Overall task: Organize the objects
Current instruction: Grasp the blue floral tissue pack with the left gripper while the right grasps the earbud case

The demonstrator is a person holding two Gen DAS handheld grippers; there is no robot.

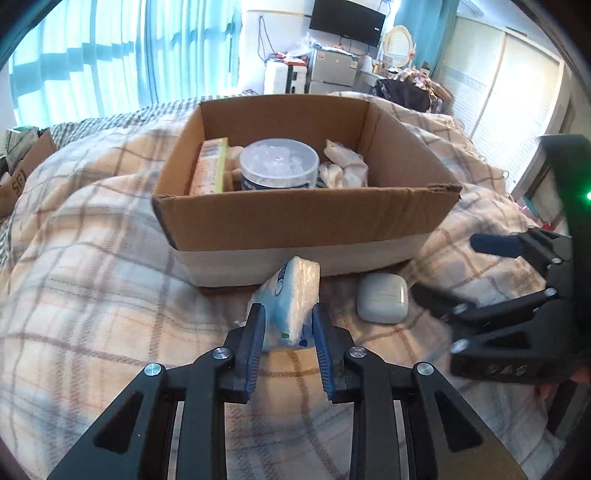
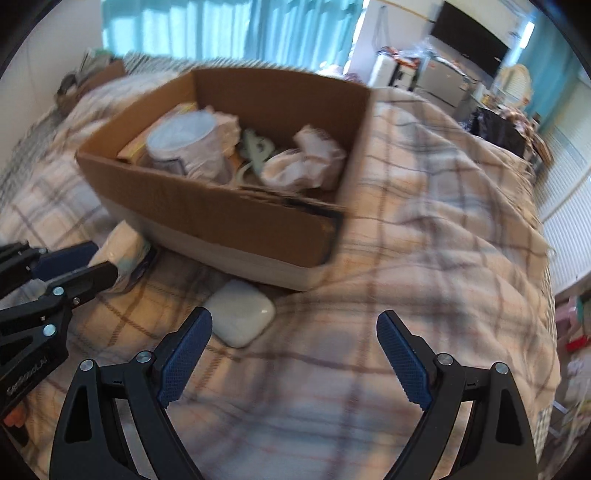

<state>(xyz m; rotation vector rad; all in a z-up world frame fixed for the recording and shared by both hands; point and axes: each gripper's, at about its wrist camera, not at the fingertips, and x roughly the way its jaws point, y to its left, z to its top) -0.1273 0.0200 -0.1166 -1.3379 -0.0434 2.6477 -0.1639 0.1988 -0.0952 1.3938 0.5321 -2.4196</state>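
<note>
A plaid blanket (image 1: 92, 266) in cream, peach and grey is spread over the bed, and a grey striped sheet (image 1: 110, 120) is seen at its far edge. Turquoise curtains (image 1: 110, 48) are hung across the window behind. A black wall-mounted screen (image 1: 347, 20) is noted at the far end of the room, above white and grey appliances (image 1: 314, 70) topped with clutter. An oval mirror (image 1: 399, 42) is placed to the right of these. A second cardboard carton (image 1: 26, 166) is partly visible at the left edge.
</note>
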